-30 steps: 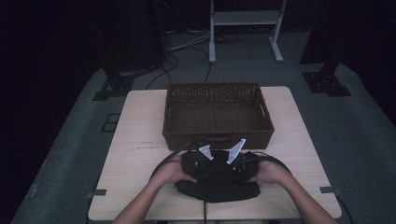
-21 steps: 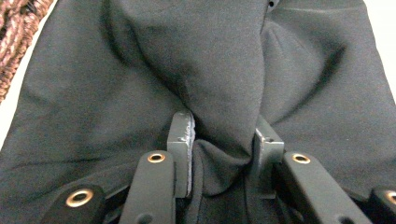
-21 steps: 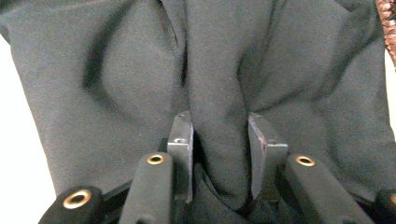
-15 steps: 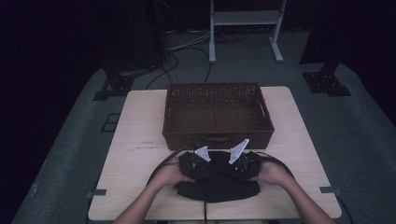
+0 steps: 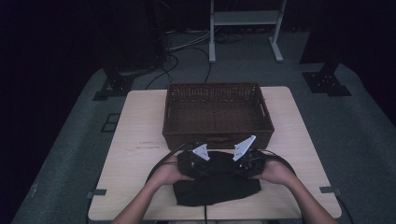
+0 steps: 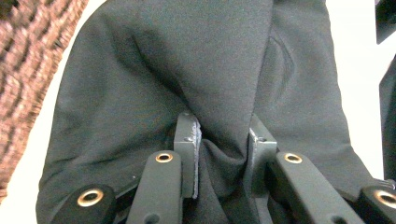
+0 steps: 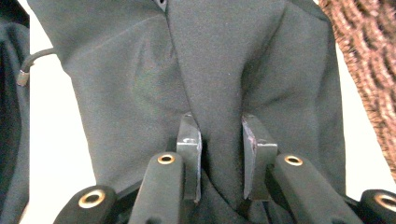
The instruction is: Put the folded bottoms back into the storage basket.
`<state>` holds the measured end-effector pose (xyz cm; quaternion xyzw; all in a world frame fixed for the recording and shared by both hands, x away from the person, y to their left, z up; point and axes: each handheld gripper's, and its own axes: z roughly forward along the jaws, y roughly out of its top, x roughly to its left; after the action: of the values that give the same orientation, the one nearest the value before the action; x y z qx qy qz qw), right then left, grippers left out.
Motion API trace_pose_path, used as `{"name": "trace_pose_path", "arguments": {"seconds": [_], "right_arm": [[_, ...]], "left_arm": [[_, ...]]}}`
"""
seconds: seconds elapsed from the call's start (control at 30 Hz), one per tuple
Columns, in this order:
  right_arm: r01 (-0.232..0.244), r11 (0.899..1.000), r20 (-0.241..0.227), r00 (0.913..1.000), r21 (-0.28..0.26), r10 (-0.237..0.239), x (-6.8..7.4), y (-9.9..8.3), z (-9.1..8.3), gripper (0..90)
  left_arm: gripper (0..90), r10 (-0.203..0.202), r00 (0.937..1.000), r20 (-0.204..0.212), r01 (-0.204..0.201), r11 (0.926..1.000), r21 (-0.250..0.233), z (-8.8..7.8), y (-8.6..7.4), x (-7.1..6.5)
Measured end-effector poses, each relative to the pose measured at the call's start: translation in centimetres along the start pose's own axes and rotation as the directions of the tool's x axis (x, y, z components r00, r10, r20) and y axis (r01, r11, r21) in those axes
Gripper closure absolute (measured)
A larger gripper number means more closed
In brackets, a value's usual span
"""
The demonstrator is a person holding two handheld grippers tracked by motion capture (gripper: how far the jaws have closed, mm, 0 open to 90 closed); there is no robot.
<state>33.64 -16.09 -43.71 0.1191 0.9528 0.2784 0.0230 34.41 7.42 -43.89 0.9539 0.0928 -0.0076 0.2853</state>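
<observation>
Black fabric garment (image 5: 217, 184) lies on the tabletop (image 5: 140, 126), pinched by both grippers' fingers (image 6: 187, 140); brown wicker basket (image 5: 217, 114) waits empty.

A wicker basket (image 5: 217, 114) blocks the way just beyond the dark cloth (image 5: 215, 186), while bare desk (image 5: 135, 135) lies open left and right.
</observation>
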Motion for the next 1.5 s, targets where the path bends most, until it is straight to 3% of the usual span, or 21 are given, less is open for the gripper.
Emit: {"name": "trace_pose_path", "arguments": {"seconds": [0.77, 1.5], "right_arm": [[0.034, 0.997, 0.016, 0.9993, -0.067, -0.033, 1.5, 1.4, -4.3, 71.8], [0.07, 0.991, 0.039, 0.9971, -0.111, -0.066, 1.9, 3.4, -7.8, 71.9]], "left_arm": [[72.4, 0.074, 0.9968, -0.032, -0.074, 0.9973, -0.005, -4.0, 2.1, -1.6], [72.8, 0.098, 0.992, -0.079, -0.1, 0.9949, -0.016, -7.5, 4.1, -2.3]]}}
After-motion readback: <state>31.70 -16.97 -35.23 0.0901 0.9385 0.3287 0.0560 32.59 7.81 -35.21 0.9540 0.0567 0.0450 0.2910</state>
